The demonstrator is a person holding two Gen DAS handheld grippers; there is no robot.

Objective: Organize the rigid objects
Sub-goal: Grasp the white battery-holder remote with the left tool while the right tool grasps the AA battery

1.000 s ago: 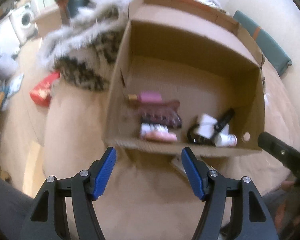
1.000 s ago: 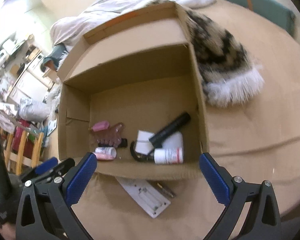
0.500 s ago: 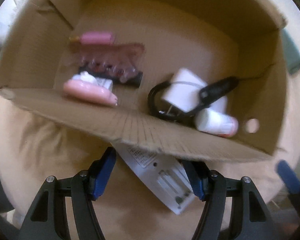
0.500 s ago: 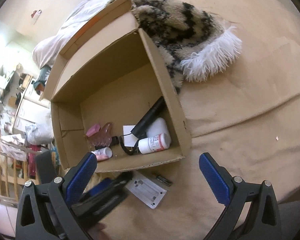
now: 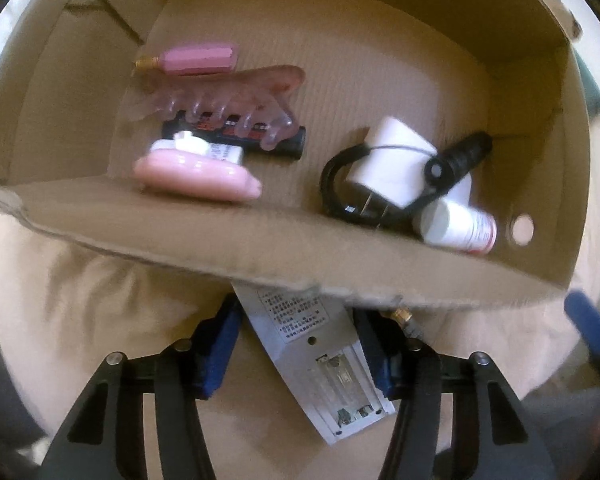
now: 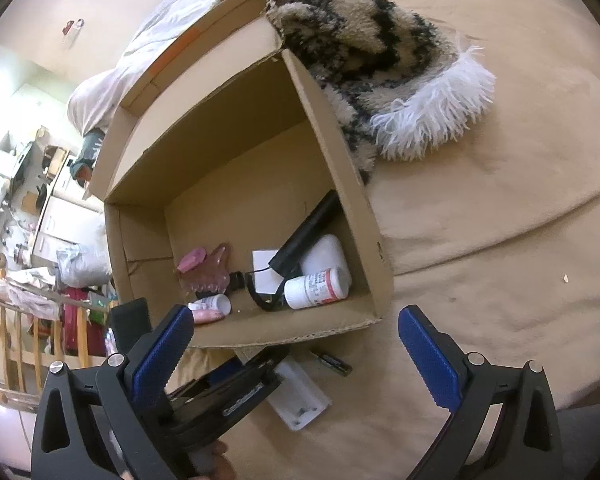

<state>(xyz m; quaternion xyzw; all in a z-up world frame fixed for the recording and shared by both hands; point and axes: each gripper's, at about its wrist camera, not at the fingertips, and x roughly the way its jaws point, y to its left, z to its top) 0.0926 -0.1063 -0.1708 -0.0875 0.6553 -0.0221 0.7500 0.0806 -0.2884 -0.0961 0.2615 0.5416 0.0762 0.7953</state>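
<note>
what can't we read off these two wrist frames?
- Left wrist: top of the white battery case is hidden under the cardboard box wall.
- Left wrist: left gripper pad contact on the case is blurred.
- Right wrist: small battery markings are too small to read.

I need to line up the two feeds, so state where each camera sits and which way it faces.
Left wrist: on the left gripper, looking steeply down over the box edge; its blue fingers, just closing, flank the white battery holder.
Right wrist: on the right gripper, looking down at an angle at box, bed and fur blanket; its open fingers show.
Shared: box, holder, left gripper.
</note>
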